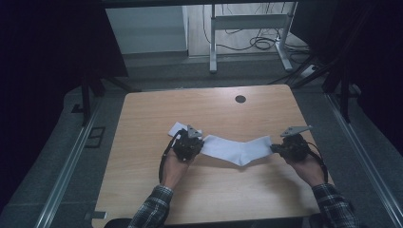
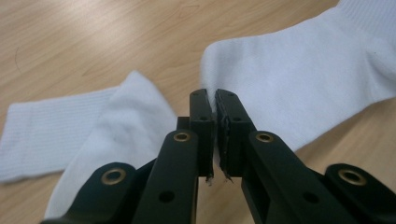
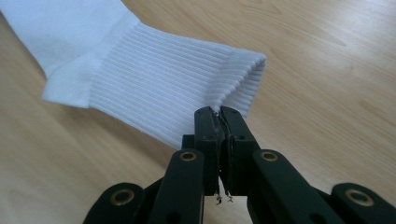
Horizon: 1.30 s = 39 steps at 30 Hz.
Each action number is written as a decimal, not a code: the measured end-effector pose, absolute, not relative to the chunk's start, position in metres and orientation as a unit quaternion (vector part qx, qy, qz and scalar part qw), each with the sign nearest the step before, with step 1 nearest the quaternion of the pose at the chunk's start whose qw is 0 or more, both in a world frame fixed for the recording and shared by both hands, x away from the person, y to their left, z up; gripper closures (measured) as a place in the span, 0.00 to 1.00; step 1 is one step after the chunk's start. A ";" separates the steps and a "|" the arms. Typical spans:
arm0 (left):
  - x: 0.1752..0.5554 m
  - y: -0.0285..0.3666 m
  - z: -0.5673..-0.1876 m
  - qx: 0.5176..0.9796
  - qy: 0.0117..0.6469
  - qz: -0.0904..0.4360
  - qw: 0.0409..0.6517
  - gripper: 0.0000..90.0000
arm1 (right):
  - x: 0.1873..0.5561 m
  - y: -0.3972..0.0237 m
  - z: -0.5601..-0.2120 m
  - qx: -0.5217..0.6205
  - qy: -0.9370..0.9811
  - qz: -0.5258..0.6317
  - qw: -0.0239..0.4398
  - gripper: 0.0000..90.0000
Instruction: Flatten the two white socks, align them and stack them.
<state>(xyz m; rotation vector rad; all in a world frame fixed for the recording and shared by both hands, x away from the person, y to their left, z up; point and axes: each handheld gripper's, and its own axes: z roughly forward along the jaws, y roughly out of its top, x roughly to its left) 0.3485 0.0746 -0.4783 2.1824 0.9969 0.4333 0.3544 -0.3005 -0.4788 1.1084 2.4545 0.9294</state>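
Plaid sleeves enter at the near edge of the surface (image 1: 142, 199). Left tool (image 1: 189, 145) pinched tight on the toe end of a white sock (image 1: 237, 149); right tool (image 1: 284, 146) pinched tight on the rim of its ribbed cuff. Sock hangs stretched between the two tools, sagging in a shallow V at the middle, lowest point close to the wood. Smooth knit at the foot, ribbing at the cuff, cuff mouth slightly open beside the right tool. Second white sock (image 1: 177, 128) lies flat just beyond the left tool. Bare wood ahead of both tools, up to a dark round hole (image 1: 240, 99) near the far edge. Right tool near the right-hand edge.
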 end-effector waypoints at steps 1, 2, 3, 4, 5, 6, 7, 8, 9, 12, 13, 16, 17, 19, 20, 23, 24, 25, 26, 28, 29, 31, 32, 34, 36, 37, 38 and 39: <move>0.344 0.077 -0.478 0.842 0.381 0.163 0.346 0.95 | 0.348 -0.300 -0.477 0.379 0.854 0.328 0.141 0.96; 0.337 0.080 -0.477 0.844 0.378 0.161 0.344 0.95 | 0.344 -0.299 -0.476 0.376 0.855 0.329 0.139 0.96; 0.333 0.082 -0.477 0.845 0.376 0.160 0.344 0.95 | 0.342 -0.299 -0.476 0.374 0.856 0.331 0.137 0.96; 0.329 0.084 -0.478 0.847 0.375 0.157 0.343 0.95 | 0.339 -0.298 -0.475 0.370 0.857 0.333 0.134 0.96; 0.325 0.086 -0.479 0.847 0.376 0.153 0.343 0.95 | 0.336 -0.297 -0.475 0.367 0.858 0.334 0.132 0.96; 0.321 0.089 -0.480 0.846 0.377 0.149 0.345 0.95 | 0.333 -0.296 -0.475 0.365 0.859 0.335 0.128 0.96; 0.317 0.091 -0.481 0.847 0.378 0.145 0.345 0.95 | 0.330 -0.296 -0.475 0.362 0.861 0.335 0.126 0.96; 0.312 0.094 -0.482 0.847 0.379 0.142 0.344 0.95 | 0.327 -0.294 -0.475 0.360 0.862 0.336 0.124 0.96; 0.308 0.096 -0.483 0.847 0.380 0.139 0.344 0.95 | 0.324 -0.293 -0.475 0.356 0.863 0.336 0.121 0.96; 0.295 0.102 -0.483 0.850 0.379 0.138 0.339 0.95 | 0.317 -0.289 -0.475 0.347 0.867 0.337 0.115 0.96; 0.292 0.104 -0.483 0.852 0.378 0.140 0.335 0.95 | 0.315 -0.287 -0.476 0.345 0.868 0.338 0.114 0.96; 0.282 0.109 -0.484 0.854 0.376 0.146 0.329 0.95 | 0.310 -0.281 -0.478 0.337 0.874 0.334 0.108 0.96; 0.280 0.111 -0.485 0.854 0.378 0.144 0.328 0.95 | 0.309 -0.278 -0.480 0.334 0.876 0.331 0.107 0.96; 0.276 0.114 -0.488 0.855 0.380 0.143 0.322 0.95 | 0.307 -0.273 -0.483 0.329 0.881 0.324 0.103 0.96; 0.275 0.116 -0.490 0.856 0.380 0.142 0.320 0.95 | 0.307 -0.270 -0.484 0.326 0.884 0.320 0.102 0.96; 0.273 0.119 -0.496 0.857 0.386 0.136 0.313 0.95 | 0.306 -0.263 -0.490 0.320 0.891 0.308 0.096 0.96; 0.274 0.119 -0.499 0.859 0.388 0.132 0.308 0.95 | 0.306 -0.262 -0.492 0.318 0.892 0.305 0.096 0.96; 0.274 0.119 -0.500 0.859 0.389 0.131 0.305 0.95 | 0.306 -0.260 -0.494 0.314 0.896 0.299 0.095 0.96; 0.274 0.118 -0.502 0.860 0.390 0.130 0.303 0.95 | 0.305 -0.259 -0.495 0.313 0.898 0.294 0.096 0.95; 0.274 0.117 -0.503 0.864 0.387 0.136 0.293 0.95 | 0.306 -0.259 -0.497 0.313 0.900 0.288 0.097 0.95; 0.274 0.117 -0.504 0.866 0.385 0.141 0.287 0.95 | 0.306 -0.259 -0.498 0.314 0.900 0.284 0.100 0.94; 0.275 0.119 -0.505 0.860 0.391 0.139 0.297 0.91 | 0.307 -0.261 -0.498 0.318 0.898 0.287 0.100 0.90; 0.275 0.121 -0.504 0.855 0.396 0.134 0.306 0.86 | 0.307 -0.262 -0.498 0.322 0.895 0.291 0.100 0.88; 0.276 0.125 -0.502 0.846 0.405 0.133 0.320 0.82 | 0.308 -0.265 -0.496 0.328 0.889 0.302 0.102 0.85; 0.277 0.130 -0.499 0.835 0.414 0.135 0.335 0.73 | 0.309 -0.268 -0.494 0.333 0.884 0.309 0.107 0.81; 0.277 0.133 -0.497 0.829 0.421 0.141 0.341 0.71 | 0.309 -0.270 -0.493 0.337 0.882 0.311 0.107 0.80; 0.278 0.134 -0.497 0.827 0.422 0.146 0.342 0.68 | 0.310 -0.271 -0.493 0.339 0.880 0.312 0.110 0.79; 0.279 0.137 -0.496 0.823 0.426 0.150 0.344 0.66 | 0.311 -0.272 -0.493 0.340 0.880 0.313 0.112 0.77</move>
